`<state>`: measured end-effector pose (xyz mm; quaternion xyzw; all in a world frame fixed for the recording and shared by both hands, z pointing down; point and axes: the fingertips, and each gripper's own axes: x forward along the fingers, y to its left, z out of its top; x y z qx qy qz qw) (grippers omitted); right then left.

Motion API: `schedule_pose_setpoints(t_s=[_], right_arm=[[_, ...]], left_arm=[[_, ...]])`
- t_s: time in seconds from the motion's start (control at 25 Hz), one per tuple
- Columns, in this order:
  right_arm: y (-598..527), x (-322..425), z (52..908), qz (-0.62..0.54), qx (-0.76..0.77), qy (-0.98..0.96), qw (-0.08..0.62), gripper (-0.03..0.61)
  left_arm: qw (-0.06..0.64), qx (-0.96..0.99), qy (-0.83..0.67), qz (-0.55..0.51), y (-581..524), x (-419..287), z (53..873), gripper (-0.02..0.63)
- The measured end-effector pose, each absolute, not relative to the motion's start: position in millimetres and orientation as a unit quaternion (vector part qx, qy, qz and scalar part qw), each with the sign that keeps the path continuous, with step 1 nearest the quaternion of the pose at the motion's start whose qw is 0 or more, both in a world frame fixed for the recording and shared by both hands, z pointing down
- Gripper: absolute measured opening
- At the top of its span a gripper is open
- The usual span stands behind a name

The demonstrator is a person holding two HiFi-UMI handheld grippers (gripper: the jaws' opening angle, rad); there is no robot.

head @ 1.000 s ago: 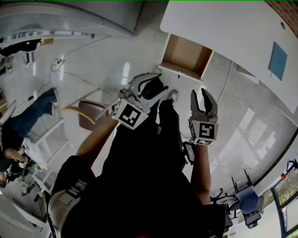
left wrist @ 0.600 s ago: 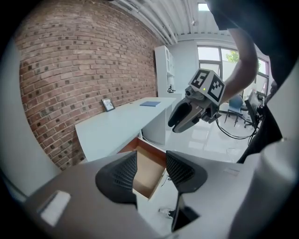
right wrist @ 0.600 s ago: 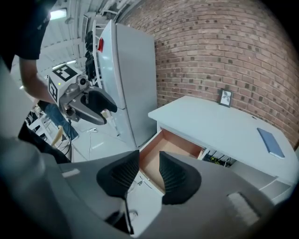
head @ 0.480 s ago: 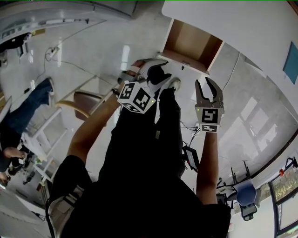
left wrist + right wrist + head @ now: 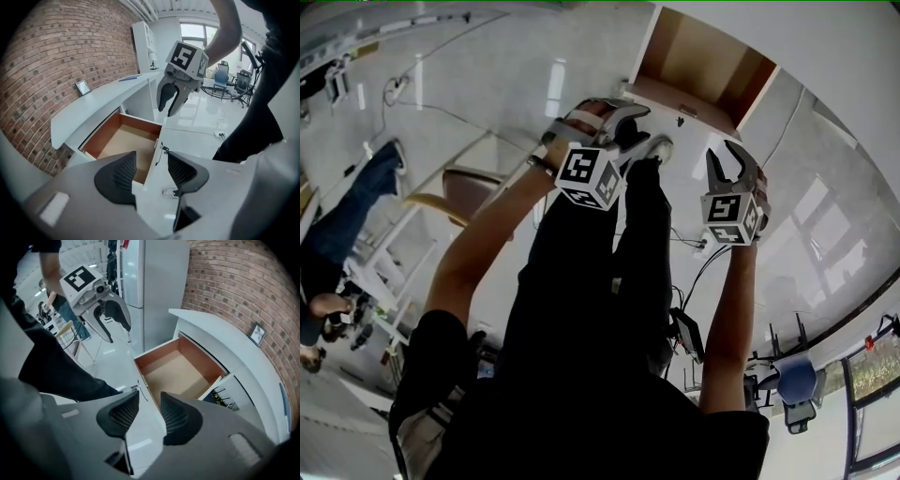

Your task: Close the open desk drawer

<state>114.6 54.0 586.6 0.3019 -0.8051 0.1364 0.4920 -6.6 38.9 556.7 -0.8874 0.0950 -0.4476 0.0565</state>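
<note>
The open desk drawer (image 5: pixel 703 70) has a bare brown wooden inside and a white front panel (image 5: pixel 675 101), and hangs out from under the white desk top (image 5: pixel 93 110). My left gripper (image 5: pixel 628 127) hovers short of the drawer front; its jaws are opening and hold nothing. The right gripper (image 5: pixel 734 159) is beside it to the right, also open and empty. In the left gripper view the drawer (image 5: pixel 126 145) lies just beyond my jaws (image 5: pixel 147 171), with the right gripper (image 5: pixel 172 98) above. The right gripper view has the drawer (image 5: pixel 176 371) past its jaws (image 5: pixel 150 413).
A brown chair (image 5: pixel 455 192) stands on the glossy floor to the left, with a person (image 5: pixel 337 234) further left. Cables (image 5: pixel 689 248) trail on the floor near my legs. A blue office chair (image 5: pixel 797 394) is at the lower right. A brick wall (image 5: pixel 51 70) backs the desk.
Both grippers have dropped and tilted downward toward the drawer front. The drawer has shifted up to the top edge of the head view.
</note>
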Motion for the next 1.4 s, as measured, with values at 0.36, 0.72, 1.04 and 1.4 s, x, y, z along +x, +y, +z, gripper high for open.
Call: schedule_pose_setpoints(t_s=[0.36, 0.72, 1.04, 1.4], right_arm=[[53, 120, 646, 0.095, 0.27, -0.777, 0.561, 0.149], [49, 129, 673, 0.085, 0.26, -0.763, 0.585, 0.153], [47, 130, 686, 0.059, 0.236, -0.757, 0.607, 0.104], [45, 131, 681, 0.056, 0.194, -0.756, 0.622, 0.082]], left_arm=[[0.071, -0.86, 0.082, -0.499, 27, -19, 621, 0.227], [0.065, -0.836, 0.063, -0.542, 20, -30, 669, 0.21], [0.098, -0.817, 0.042, -0.566, 18, -32, 689, 0.092], [0.089, -0.823, 0.027, -0.56, 17, -31, 682, 0.091]])
